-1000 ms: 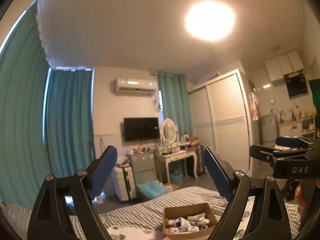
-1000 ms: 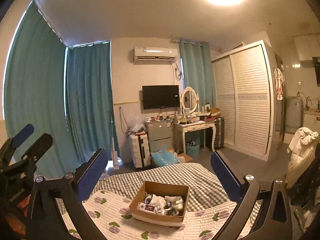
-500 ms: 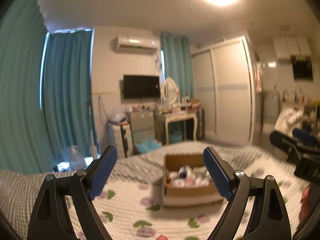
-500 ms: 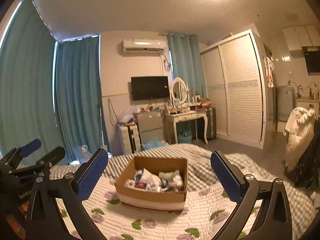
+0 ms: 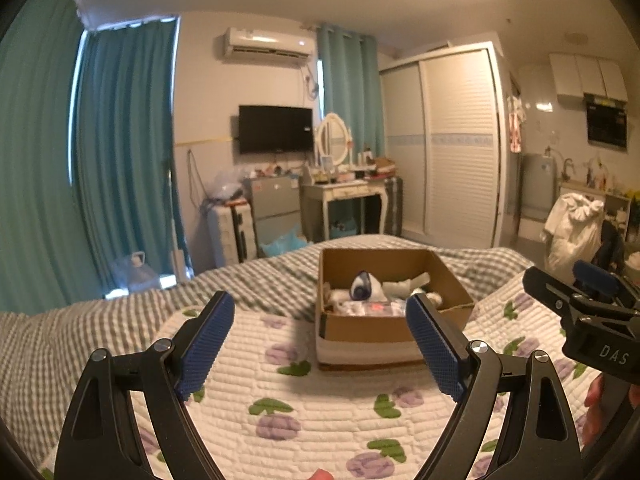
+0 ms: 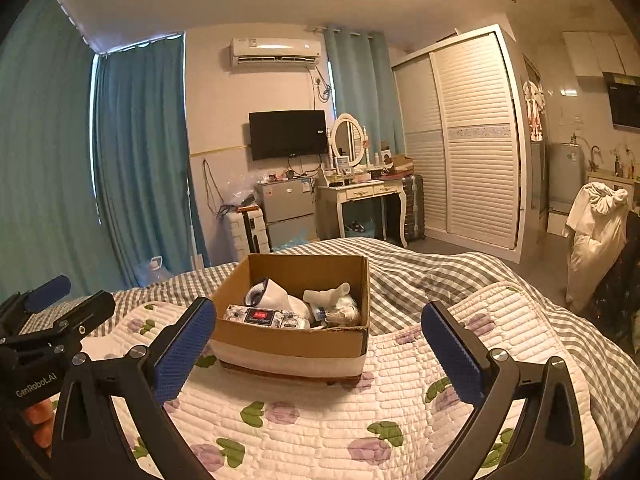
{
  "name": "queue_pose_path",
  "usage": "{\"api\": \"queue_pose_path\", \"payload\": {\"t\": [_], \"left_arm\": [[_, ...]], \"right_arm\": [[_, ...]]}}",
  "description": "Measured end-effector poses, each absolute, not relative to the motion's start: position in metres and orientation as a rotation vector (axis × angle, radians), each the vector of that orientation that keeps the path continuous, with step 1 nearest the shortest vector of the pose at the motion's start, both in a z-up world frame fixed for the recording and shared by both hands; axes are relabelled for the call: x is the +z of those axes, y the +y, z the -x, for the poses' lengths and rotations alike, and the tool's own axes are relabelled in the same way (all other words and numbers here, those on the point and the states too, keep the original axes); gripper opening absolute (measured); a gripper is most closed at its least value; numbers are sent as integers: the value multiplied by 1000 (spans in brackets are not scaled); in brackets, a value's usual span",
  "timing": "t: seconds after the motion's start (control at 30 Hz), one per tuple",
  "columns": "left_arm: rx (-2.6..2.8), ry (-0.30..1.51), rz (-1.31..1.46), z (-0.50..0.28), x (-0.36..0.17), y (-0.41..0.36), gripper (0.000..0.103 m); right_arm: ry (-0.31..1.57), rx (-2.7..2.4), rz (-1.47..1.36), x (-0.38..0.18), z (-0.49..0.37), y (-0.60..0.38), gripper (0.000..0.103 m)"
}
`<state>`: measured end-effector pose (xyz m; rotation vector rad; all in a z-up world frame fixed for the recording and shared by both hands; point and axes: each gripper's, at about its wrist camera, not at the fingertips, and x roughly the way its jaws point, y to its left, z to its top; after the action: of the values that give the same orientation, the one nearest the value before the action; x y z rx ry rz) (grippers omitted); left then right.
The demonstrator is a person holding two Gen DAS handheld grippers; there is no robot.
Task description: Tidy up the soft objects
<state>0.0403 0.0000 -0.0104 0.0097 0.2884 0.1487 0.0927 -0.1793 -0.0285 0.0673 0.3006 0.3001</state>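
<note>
A cardboard box stands on the flowered quilt of a bed. It holds rolled socks, white soft items and a patterned pack with a red label. My left gripper is open and empty, in front of the box and above the quilt. My right gripper is open and empty, also in front of the box. Each gripper shows at the edge of the other's view.
A grey checked blanket lies behind and to the right of the box. Beyond the bed stand suitcases, a small fridge, a dressing table and a wardrobe. Teal curtains hang at the left.
Both views have tilted down from the ceiling toward the bed. The box now sits higher and larger in both views, closer to the grippers. Both grippers stayed open.
</note>
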Motion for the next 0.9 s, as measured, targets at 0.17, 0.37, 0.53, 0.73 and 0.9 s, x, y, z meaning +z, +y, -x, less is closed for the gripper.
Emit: {"api": "queue_pose_path", "payload": {"t": [0.17,0.37,0.53,0.73,0.9], "left_arm": [[144,295,10,-40,-11,1,89],[136,311,22,-43,-14,3,89],[129,317,31,-41,-14,4,89],[130,314,19,-40,-14,3,89],[128,317,18,-40,-14,3,89]], "right_arm": [[301,294,-62,-30,-92,-176,103],[306,294,-53,-31,-93,-175,103],[303,296,-37,-33,-91,-171,103],[300,293,-33,-32,-91,-170,103],[300,294,-34,-32,-91,-170,103]]}}
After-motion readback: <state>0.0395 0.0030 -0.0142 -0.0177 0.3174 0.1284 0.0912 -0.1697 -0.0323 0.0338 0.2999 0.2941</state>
